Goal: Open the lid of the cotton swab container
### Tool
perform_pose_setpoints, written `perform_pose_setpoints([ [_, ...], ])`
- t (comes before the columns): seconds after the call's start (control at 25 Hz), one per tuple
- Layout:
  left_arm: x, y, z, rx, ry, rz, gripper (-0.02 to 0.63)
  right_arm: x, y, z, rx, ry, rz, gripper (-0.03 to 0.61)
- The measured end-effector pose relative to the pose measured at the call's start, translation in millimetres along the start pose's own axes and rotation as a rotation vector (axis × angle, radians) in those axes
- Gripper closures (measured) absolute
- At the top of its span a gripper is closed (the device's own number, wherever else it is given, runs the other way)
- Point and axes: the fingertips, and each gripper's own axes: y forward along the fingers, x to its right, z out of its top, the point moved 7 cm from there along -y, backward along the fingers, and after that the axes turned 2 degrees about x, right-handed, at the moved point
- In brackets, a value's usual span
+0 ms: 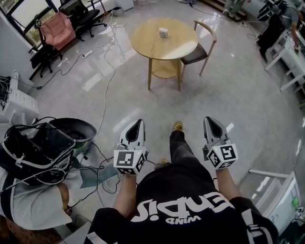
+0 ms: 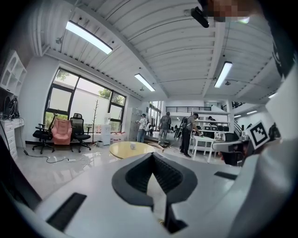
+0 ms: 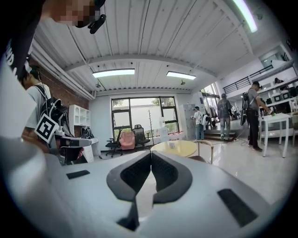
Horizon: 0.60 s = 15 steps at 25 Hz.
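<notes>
I'm holding left gripper [image 1: 137, 125] & right gripper [image 1: 212, 123] w/ jaws pressed together, empty. Cotton swab container [image 1: 163, 32] is sitting on round table [image 1: 143, 43] at 12 o'clock, well apart (prob. light, stiff plastic; steadying body, pinching lid rim).

from my seat i count two grippers — left gripper [image 1: 138, 123], right gripper [image 1: 210, 120]. one round wooden table [image 1: 152, 47], one small white container [image 1: 163, 32], one wooden chair [image 1: 195, 55]. one pink armchair [image 1: 57, 29] and two black office chairs — near chair [image 1: 42, 56], far chair [image 1: 82, 10]. in the left gripper view, three standing people [image 2: 165, 125] that i can make out.
</notes>
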Motion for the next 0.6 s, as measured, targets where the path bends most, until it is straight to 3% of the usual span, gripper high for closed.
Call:
perform_pose_setpoints([
  [0.6,-34,69,-1,0.01,0.001,0.003,0.606,26,73,-11,-0.01,0.007,0.009,0.577],
])
